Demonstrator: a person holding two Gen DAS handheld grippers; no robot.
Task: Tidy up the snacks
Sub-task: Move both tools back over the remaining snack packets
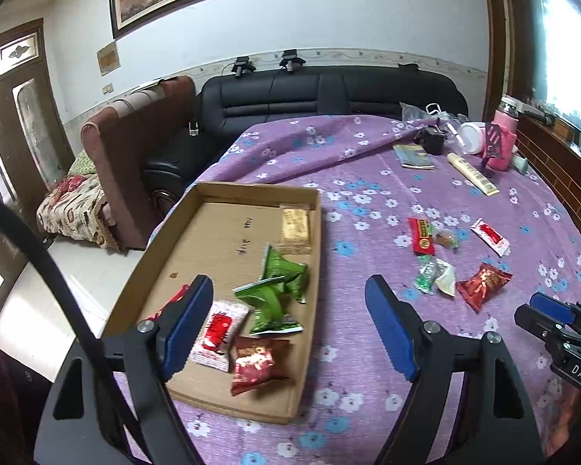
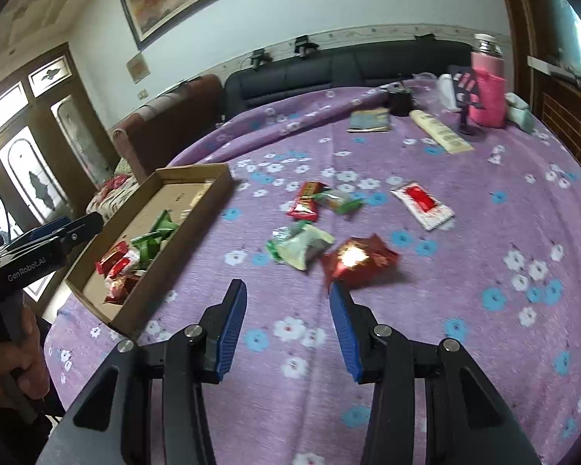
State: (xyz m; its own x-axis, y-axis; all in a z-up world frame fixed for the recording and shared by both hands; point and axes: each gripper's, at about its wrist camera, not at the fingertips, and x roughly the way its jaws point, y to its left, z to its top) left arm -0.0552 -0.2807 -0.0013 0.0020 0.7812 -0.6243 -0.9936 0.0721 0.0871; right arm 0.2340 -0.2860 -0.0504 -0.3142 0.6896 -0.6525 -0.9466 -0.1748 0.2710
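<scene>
A shallow cardboard tray (image 1: 213, 193) (image 2: 213, 190) lies on the purple flowered cloth and holds green packets (image 1: 279, 290), a red-and-white packet (image 1: 219, 333), a dark red packet (image 1: 257, 362) and a tan bar (image 1: 295, 226). My left gripper (image 1: 290, 310) is open and empty above the tray's near end. Loose on the cloth lie a dark red packet (image 2: 360, 257) (image 1: 482, 283), a pale green packet (image 2: 302, 246), a red bar (image 2: 306, 201) and a white-and-red sachet (image 2: 422, 203). My right gripper (image 2: 288, 310) is open and empty just short of the dark red packet.
At the far right of the table stand a pink bottle (image 2: 488, 89), a cream tube (image 2: 439, 131), a small booklet (image 2: 370, 121) and a black cup (image 2: 399, 100). A black sofa (image 1: 329, 93) and a brown armchair (image 1: 135, 147) lie beyond the table's edge.
</scene>
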